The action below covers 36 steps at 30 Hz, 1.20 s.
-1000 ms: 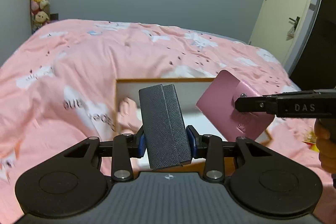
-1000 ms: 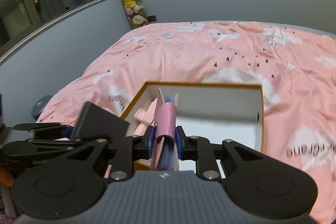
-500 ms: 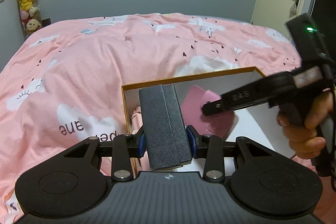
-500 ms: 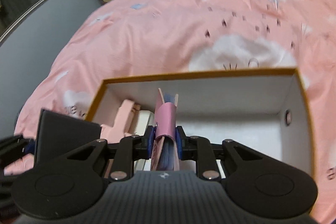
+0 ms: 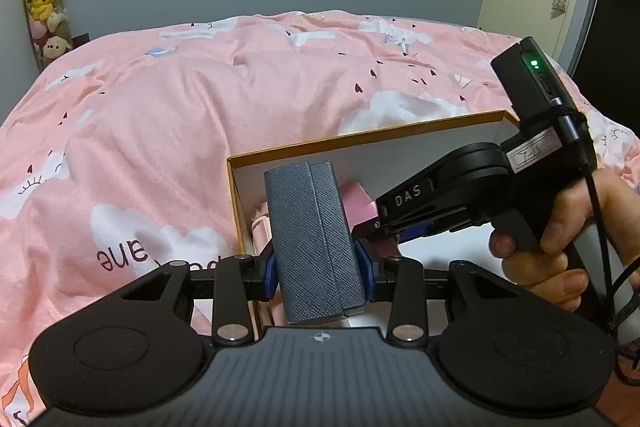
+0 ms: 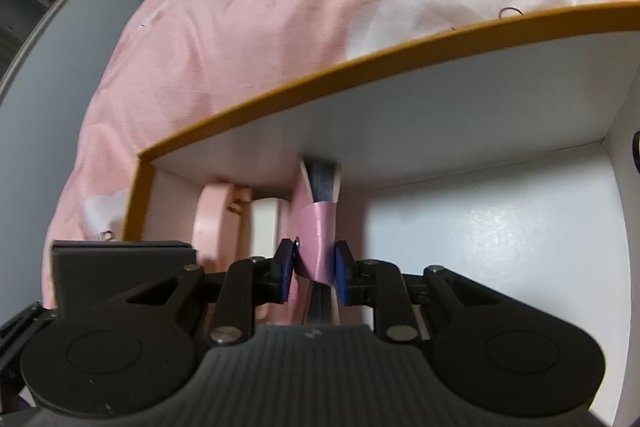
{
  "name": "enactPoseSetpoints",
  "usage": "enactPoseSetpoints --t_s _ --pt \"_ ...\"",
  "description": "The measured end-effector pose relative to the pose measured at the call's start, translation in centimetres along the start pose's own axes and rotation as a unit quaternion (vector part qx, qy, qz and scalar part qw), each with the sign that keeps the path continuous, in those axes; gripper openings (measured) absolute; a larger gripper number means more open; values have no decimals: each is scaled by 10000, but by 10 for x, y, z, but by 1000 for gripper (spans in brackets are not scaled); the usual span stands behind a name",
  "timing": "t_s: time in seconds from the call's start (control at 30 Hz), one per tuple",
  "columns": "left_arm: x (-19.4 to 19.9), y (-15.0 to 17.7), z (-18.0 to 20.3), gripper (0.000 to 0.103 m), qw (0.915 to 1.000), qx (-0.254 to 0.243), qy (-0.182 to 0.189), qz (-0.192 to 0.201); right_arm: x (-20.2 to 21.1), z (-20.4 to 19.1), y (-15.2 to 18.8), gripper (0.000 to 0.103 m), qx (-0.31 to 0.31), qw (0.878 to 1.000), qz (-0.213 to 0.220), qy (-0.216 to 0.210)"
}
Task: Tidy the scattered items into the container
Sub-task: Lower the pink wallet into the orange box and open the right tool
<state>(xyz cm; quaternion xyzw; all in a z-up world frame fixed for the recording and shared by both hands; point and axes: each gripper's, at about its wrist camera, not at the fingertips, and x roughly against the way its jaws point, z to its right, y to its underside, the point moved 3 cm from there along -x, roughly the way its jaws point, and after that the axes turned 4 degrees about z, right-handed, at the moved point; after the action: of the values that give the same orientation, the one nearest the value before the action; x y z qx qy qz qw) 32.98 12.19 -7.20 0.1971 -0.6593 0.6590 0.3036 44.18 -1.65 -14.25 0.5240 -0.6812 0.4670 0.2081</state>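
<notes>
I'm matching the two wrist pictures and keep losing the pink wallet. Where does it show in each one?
Left wrist view: the pink wallet peeks out right of centre, behind the grey wallet, clamped in the right gripper over the box.
Right wrist view: pink wallet centre, edge-on between the blue pads, inside the box.
Shared landmark: the box's orange rim.

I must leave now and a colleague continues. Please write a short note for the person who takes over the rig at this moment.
Left gripper: jaws shut on the grey wallet, held over the box's near left corner.
Right gripper: jaws shut on the pink wallet, low inside the box.
Done: a pale pink item already lies in the box's left side.
Left: release the pink wallet, then put in the grey wallet.
</notes>
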Motion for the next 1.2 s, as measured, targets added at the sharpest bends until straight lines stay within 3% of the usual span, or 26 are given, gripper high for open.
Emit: enactPoseSetpoints --t_s 0.1,0.27,0.5,0.6,0.63,0.67,0.87,1.0,1.2 --pt "-3 0 -1 44 10000 13 -15 -29 0 4 -1 26 -62 9999 -72 -40" --pt "-3 -1 0 44 10000 -39 -23 -20 -7 5 -2 34 170 9991 -171 338" --pt "-6 -3 4 44 9999 -159 -55 0 -6 7 -2 42 288 9981 -265 476" --pt "-8 -6 10 44 9994 -342 -77 30 -1 7 -3 39 334 9979 -262 480" --pt "-8 -6 13 44 9991 -412 -89 37 -1 7 -2 29 364 9978 -275 486" --pt "-9 -7 16 44 9987 -487 -108 47 -1 8 -3 27 411 9975 -284 507" --pt "-22 -11 30 44 9959 -883 -210 11 1 13 -2 22 467 9976 -269 435" --pt "-32 -8 50 44 9875 -1526 -388 81 18 16 -4 24 601 9970 -149 467" --pt "-53 2 84 44 9640 -2565 -687 156 41 26 -7 24 782 9947 35 664"
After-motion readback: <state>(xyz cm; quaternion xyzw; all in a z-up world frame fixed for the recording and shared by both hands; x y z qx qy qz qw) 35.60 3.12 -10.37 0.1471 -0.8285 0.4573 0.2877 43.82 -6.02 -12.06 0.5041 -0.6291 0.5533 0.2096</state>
